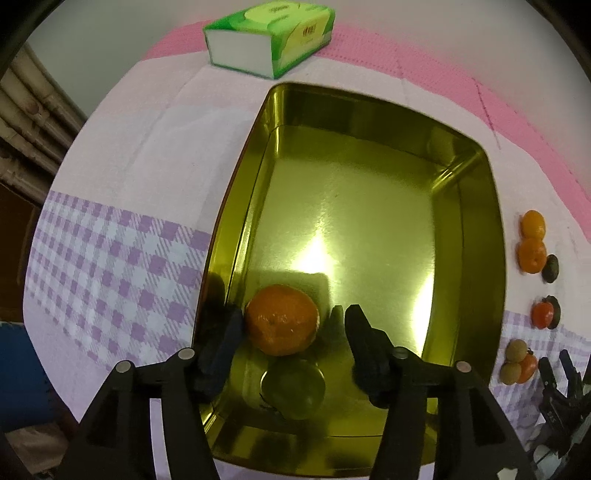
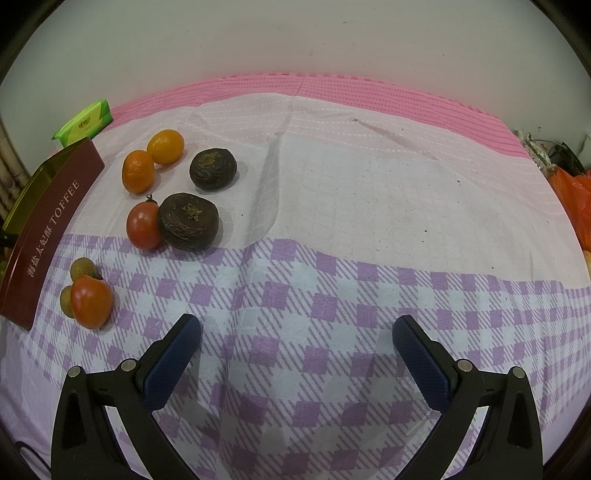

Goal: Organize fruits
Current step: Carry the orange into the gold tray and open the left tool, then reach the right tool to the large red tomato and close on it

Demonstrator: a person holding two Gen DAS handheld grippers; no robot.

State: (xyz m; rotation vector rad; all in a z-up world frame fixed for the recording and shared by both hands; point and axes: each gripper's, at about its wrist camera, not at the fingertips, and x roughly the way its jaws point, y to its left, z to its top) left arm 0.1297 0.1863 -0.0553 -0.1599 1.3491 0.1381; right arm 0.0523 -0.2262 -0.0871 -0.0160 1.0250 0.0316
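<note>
Golden, mirror-smooth metal forms the tin (image 1: pixel 476 236), a rectangular box with rounded corners; its outer wall, seen from the right wrist, is dark red with white letters reading TOFFEE. Inside it, near the left wall, lies one orange (image 1: pixel 282 319), round with a dimpled skin. Below it the shiny floor shows a dull greenish round shape, maybe a reflection; I cannot tell. The left gripper (image 1: pixel 293 325) reaches into the tin with its black fingers apart on both sides of the orange. The left finger looks to be touching the peel, while the right finger stands clear of it.

On the cloth (image 2: pixel 332 295), a soft woven fabric with purple checks, pale squares and a pink band at the far edge, the other fruits lie beside the tin. I count two small oranges (image 2: pixel 138 171), smooth and oval, touching each other; two dark brown fruits (image 2: pixel 188 221), round and wrinkled; two red fruits (image 2: pixel 143 225), glossy and egg-shaped; and two small tan balls (image 2: pixel 83 268) against the nearer red fruit.

The right gripper (image 2: pixel 295 332) hovers over bare cloth, its blue textured pads wide apart and holding nothing. One green tissue pack (image 1: pixel 269 35) in glossy plastic lies beyond the tin.
</note>
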